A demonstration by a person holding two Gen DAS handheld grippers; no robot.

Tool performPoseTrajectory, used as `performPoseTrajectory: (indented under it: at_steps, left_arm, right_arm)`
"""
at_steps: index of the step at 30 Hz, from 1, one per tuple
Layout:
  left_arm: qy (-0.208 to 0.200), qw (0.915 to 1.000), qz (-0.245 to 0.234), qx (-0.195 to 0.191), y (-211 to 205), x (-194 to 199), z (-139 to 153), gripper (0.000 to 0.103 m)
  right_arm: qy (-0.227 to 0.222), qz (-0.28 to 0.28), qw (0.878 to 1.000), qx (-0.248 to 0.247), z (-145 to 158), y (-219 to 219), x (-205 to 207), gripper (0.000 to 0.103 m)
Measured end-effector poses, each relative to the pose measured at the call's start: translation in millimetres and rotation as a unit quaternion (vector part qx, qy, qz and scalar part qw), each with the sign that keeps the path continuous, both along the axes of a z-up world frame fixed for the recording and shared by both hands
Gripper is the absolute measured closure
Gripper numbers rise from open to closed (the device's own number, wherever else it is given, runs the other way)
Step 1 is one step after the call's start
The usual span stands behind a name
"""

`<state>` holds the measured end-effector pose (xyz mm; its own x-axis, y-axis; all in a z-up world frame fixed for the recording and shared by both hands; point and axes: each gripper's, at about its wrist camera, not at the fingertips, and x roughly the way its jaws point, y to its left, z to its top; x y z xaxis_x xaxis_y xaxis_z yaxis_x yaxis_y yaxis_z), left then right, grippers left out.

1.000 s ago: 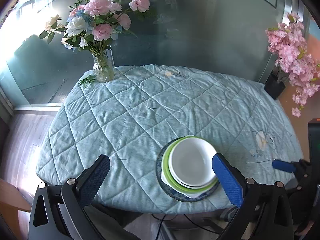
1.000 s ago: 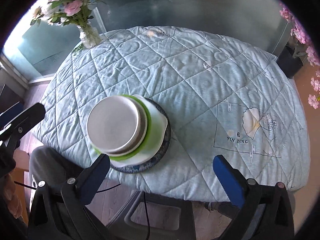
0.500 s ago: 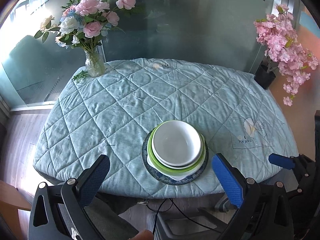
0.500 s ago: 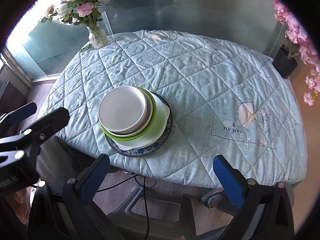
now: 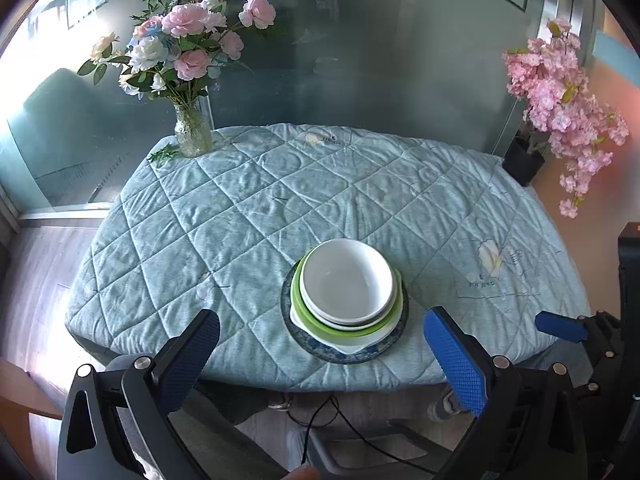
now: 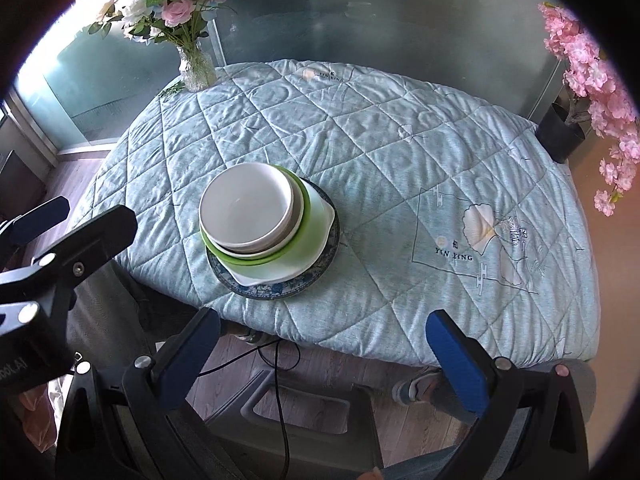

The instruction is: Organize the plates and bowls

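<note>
One stack of dishes stands near the table's front edge. A white bowl is on top, over a grey and a white dish, a green plate, a white square plate and a blue patterned plate at the bottom. My left gripper is open and empty, held off the table's front edge below the stack. My right gripper is open and empty, off the front edge to the right of the stack.
The table wears a light blue quilted cloth. A glass vase of pink and white flowers stands at its back left corner. A black pot with pink blossoms stands beside the back right. A chair and cables lie below the front edge.
Both grippers have drawn back and up from the table, so the stack and table look farther away. The stack has not moved. Both grippers stay open.
</note>
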<state>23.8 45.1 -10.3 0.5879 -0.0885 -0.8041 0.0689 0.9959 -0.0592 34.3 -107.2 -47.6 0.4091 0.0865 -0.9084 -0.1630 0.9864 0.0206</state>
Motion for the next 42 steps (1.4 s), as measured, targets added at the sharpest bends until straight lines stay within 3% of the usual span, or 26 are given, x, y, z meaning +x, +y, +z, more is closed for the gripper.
performPoseTrajectory:
  at_steps: [20,42]
  left_arm:
    - [0.046,0.9988,-0.005,0.016,-4,25,-48,0.000]
    - [0.060,0.9980,-0.005,0.021,-10,41,-61,0.000]
  right_arm:
    - [0.022,-0.003,1.000,0.003,-28,-2,17,0.001]
    - [0.025,-0.003,1.000,-0.004,-37,-7,25,0.001]
